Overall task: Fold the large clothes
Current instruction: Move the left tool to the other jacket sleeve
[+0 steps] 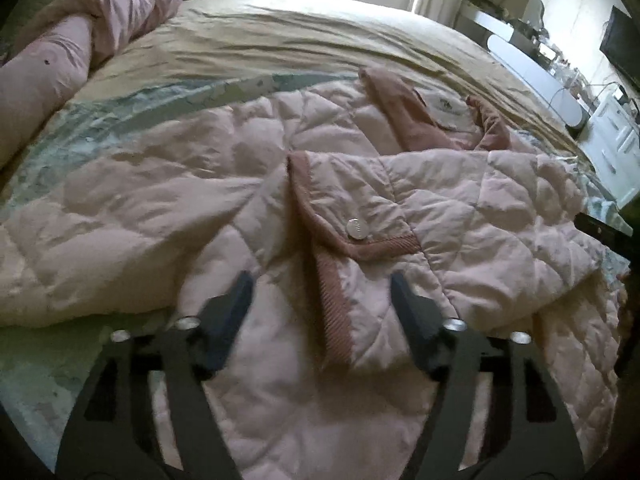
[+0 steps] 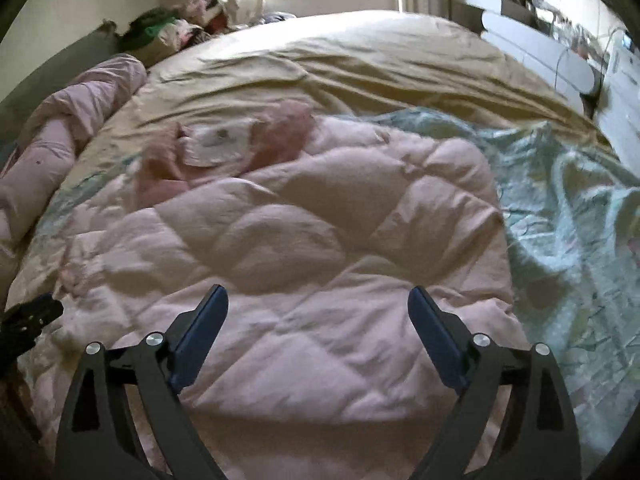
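Observation:
A pale pink quilted jacket (image 1: 460, 216) with darker pink ribbed trim lies spread on the bed, collar (image 1: 404, 112) at the far side. A cuff with a silver snap button (image 1: 357, 229) lies folded across its front. My left gripper (image 1: 322, 284) is open and empty, hovering over the jacket's lower front just short of the cuff. In the right wrist view the jacket (image 2: 304, 248) fills the middle, its collar (image 2: 276, 136) far off. My right gripper (image 2: 316, 300) is open and empty above the jacket's quilted panel. The left gripper's tip (image 2: 28, 320) shows at the left edge.
The bed has a tan sheet (image 1: 300, 36) and a pale green patterned cover (image 2: 568, 216) under the jacket. A rolled pink duvet (image 1: 68, 52) lies along the left. White furniture (image 1: 612, 148) stands to the right of the bed. A clothes pile (image 2: 180, 28) sits by the window.

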Action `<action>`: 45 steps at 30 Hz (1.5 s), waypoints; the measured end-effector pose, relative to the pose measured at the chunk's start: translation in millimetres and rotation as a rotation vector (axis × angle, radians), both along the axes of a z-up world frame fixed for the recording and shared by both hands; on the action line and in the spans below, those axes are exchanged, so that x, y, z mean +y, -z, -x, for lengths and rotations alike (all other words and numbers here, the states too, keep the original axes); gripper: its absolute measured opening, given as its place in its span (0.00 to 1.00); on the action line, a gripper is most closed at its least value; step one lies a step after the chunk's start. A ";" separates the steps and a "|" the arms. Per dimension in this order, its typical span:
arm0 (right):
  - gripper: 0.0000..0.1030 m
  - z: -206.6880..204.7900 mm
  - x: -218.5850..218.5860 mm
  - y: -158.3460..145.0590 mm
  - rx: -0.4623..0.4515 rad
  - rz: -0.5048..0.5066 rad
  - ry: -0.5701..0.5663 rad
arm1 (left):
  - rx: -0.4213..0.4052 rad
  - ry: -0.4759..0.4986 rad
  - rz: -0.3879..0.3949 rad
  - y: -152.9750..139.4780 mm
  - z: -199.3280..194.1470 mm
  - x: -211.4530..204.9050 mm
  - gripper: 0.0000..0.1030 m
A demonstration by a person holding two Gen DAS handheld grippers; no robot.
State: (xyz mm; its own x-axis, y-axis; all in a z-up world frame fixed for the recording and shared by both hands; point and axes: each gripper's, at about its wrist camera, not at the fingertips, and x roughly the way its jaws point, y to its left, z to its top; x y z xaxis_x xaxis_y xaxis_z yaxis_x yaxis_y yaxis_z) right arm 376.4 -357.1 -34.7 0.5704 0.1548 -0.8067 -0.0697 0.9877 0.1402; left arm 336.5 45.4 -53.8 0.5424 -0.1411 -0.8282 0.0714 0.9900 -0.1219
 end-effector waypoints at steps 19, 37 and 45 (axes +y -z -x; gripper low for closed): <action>0.96 47.8 101.5 -85.5 -0.167 -0.103 -0.128 | -0.067 -0.132 0.043 -46.3 54.5 79.8 0.91; 0.96 51.0 227.2 -83.2 -0.179 -0.101 -0.332 | -0.079 -0.318 0.032 -31.5 78.8 180.7 0.91; 0.96 55.1 281.4 -64.2 -0.151 -0.072 -0.417 | -0.070 -0.402 0.054 -12.3 87.1 226.6 0.91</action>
